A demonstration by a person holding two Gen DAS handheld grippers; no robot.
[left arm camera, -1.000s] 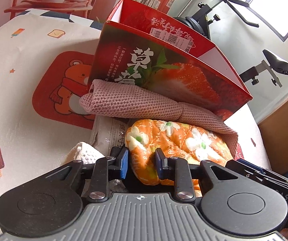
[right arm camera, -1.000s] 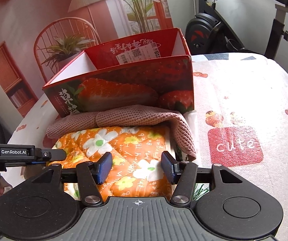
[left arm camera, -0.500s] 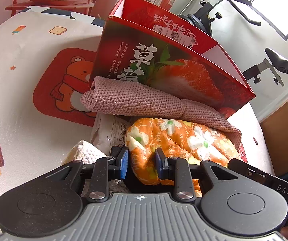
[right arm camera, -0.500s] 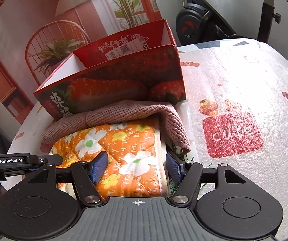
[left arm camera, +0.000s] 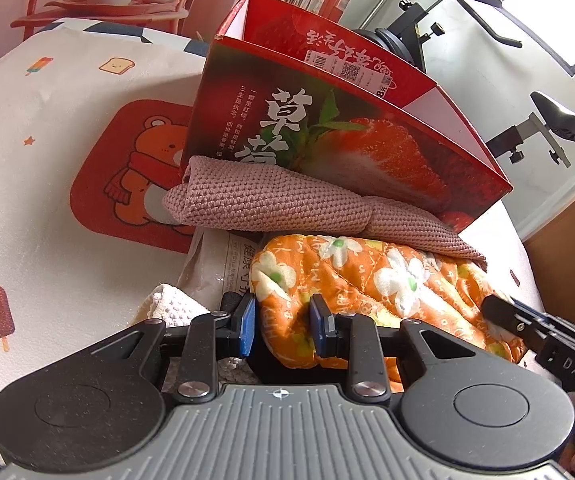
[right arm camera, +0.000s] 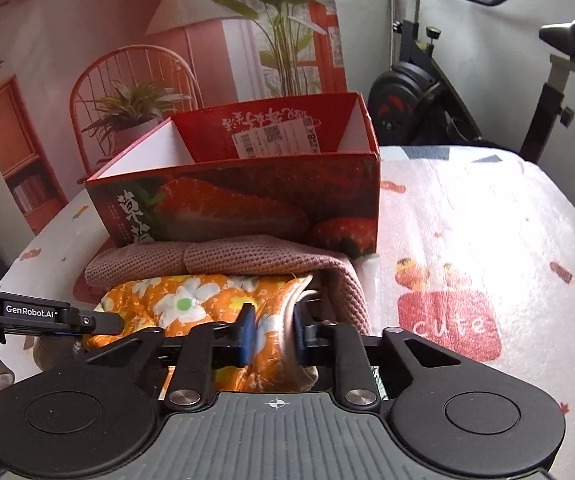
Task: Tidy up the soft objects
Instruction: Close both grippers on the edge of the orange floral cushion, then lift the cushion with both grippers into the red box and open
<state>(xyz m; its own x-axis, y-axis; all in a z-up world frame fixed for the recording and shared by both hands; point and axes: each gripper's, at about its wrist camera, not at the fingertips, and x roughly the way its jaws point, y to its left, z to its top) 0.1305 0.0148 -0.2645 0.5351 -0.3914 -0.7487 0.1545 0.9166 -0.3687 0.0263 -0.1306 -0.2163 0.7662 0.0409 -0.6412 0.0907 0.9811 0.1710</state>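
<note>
An orange flowered quilted cloth lies folded in front of a red strawberry box, and shows in the right wrist view too. My left gripper is shut on its left end. My right gripper is shut on its right edge. A pink knitted cloth lies behind and partly over it, against the box. The other gripper's finger shows at the edge of each view.
A white knitted cloth and a plastic packet lie under the pile at the left. The padded table cover has printed patches. An exercise bike stands beyond the table.
My right gripper has closed from open onto the right edge of the orange cloth. The left gripper has kept its hold on the left end. Both views have shifted slightly.
</note>
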